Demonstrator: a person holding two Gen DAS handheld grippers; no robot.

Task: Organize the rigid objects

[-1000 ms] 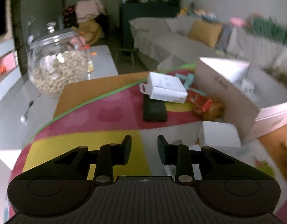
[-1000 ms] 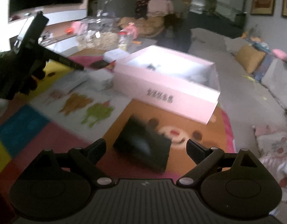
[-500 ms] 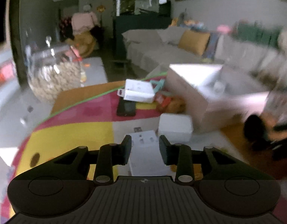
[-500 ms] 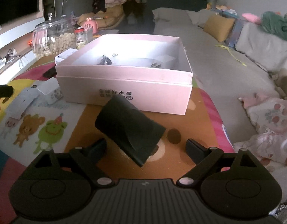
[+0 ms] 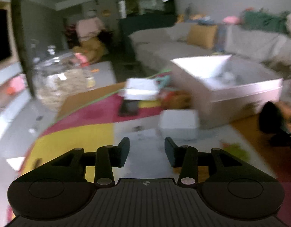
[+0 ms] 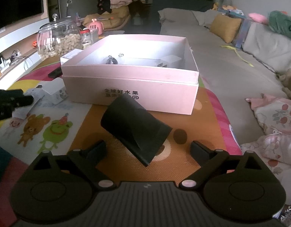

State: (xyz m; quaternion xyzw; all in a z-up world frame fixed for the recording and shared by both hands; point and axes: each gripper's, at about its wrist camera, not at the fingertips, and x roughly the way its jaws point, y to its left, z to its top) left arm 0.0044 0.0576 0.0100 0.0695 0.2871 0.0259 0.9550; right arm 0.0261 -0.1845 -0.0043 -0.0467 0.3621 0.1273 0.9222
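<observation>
Partly done, judging by the contents of the pink box (image 6: 130, 87): a few small items already inside on its white floor, most items not yet in.

Outside the box, on the play mat (image 6: 50, 117):
- Black curved object (image 6: 135, 127), lying on the orange panel just in front of the box's near wall, directly ahead of the right gripper (image 6: 148, 149).
- Small white box (image 5: 178, 123), just beside the box's left wall, directly ahead of the left gripper (image 5: 147, 152).
- Flat white box (image 5: 140, 89) and dark phone-like slab (image 5: 128, 108), farther back towards the mat's far edge, near the glass jar (image 6: 59, 39).
- Orange-red items behind the small white box, too blurred to identify.

Right gripper: jaws wide apart, empty, straddling the near end of the black curved object without touching.
Left gripper: jaws apart, empty, above a pale flat item on the mat.

Remaining, by estimate: transfer of every loose item above into the pink box.
</observation>
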